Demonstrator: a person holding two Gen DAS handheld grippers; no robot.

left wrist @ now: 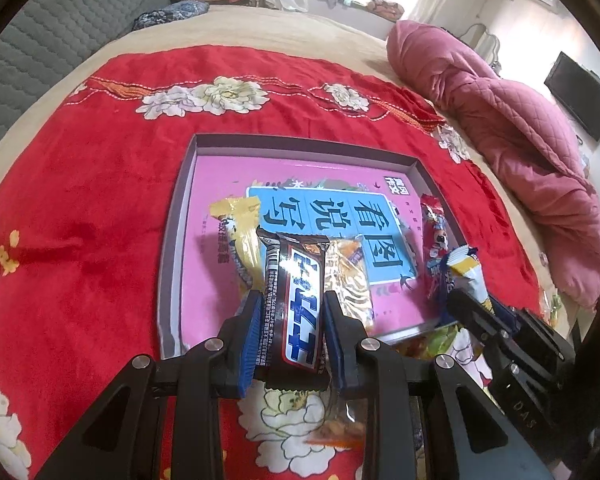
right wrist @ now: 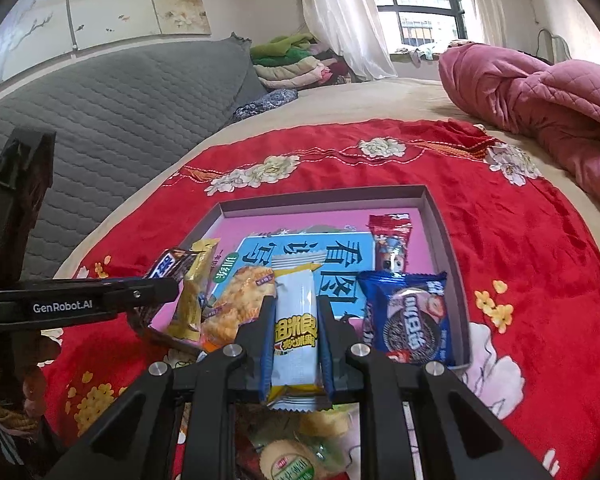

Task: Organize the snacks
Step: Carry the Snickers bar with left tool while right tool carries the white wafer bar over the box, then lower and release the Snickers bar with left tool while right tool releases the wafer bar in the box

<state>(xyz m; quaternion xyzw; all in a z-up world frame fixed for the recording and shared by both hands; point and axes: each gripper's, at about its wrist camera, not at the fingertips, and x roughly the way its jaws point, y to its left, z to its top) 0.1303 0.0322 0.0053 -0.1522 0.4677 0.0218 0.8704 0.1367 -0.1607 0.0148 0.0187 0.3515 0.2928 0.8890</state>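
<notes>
Left tongs [left wrist: 290, 312] clamped on brown chocolate bar [left wrist: 296, 300], held over near edge of grey tray [left wrist: 176, 216]. Right tongs [right wrist: 296, 332] clamped on white-yellow snack bar [right wrist: 296, 328], above tray's near side. Tray on red floral blanket [left wrist: 80, 200], on bed. Blue cookie pack [right wrist: 410, 320] inside tray.

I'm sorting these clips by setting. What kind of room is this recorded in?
Most likely a bedroom at home. The snack tray sits on a red floral blanket spread over a bed, with a grey quilted headboard behind it, a crumpled pink quilt to one side and folded bedding stacked by the curtained window.
</notes>
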